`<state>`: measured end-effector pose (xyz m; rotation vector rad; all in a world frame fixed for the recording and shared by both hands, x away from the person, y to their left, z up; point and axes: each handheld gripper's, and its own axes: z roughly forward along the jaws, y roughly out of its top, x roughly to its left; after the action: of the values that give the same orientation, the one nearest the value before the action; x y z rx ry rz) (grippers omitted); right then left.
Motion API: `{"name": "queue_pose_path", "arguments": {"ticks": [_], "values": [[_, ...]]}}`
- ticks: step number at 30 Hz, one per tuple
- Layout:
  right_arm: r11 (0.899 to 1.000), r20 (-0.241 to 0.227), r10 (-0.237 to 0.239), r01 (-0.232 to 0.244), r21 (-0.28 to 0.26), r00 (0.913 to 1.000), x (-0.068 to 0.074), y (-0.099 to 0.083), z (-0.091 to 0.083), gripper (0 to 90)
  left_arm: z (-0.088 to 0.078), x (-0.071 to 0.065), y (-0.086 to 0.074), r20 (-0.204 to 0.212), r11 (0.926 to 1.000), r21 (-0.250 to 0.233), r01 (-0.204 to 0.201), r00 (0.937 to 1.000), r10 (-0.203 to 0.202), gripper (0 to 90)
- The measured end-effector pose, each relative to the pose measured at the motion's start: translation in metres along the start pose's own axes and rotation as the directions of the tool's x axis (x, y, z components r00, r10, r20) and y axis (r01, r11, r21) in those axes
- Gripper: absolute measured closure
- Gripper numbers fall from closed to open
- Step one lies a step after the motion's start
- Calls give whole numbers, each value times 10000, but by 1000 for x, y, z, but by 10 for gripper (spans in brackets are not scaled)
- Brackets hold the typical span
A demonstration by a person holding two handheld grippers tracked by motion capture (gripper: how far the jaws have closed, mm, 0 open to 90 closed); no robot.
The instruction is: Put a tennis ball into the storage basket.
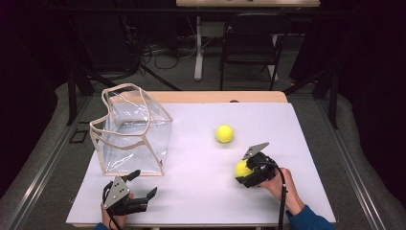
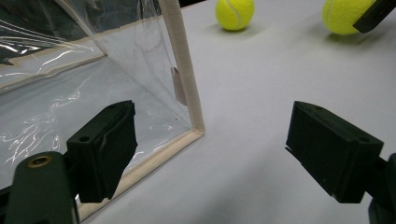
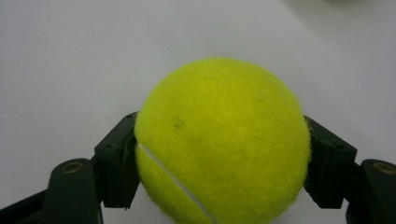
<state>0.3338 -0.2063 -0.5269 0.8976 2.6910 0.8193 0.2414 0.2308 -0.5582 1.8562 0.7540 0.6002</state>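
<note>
Near the worktop's right front corner the right tongs [image 1: 245, 173] pinch a ball [image 1: 242, 168] for lifting, while the left tongs [image 1: 139, 184], wide open and empty, wait beside the bag [image 1: 131, 129], likely to steady it.

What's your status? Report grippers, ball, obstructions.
Right gripper shut on tennis ball. Left gripper open beside clear bag. Second tennis ball loose; nothing blocking.

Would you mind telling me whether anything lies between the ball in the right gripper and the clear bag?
Nothing visible does. The held ball and the bag have bare table between them; the other ball lies farther back, off that line.
</note>
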Motion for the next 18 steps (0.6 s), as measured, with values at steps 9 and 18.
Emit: {"name": "queue_pose_path", "arguments": {"ticks": [9, 18], "values": [[9998, -15, -177, 176, -106, 9998, 5, 3, -6, 258, 0, 0, 0, -72, 10000, 67, -50, 10000, 50, 161], [9995, 124, -261, 263, -174, 9996, 11, 6, -10, 259, 0, -1, 0, -13, 10000, 45, -70, 10000, 70, 161]]}}
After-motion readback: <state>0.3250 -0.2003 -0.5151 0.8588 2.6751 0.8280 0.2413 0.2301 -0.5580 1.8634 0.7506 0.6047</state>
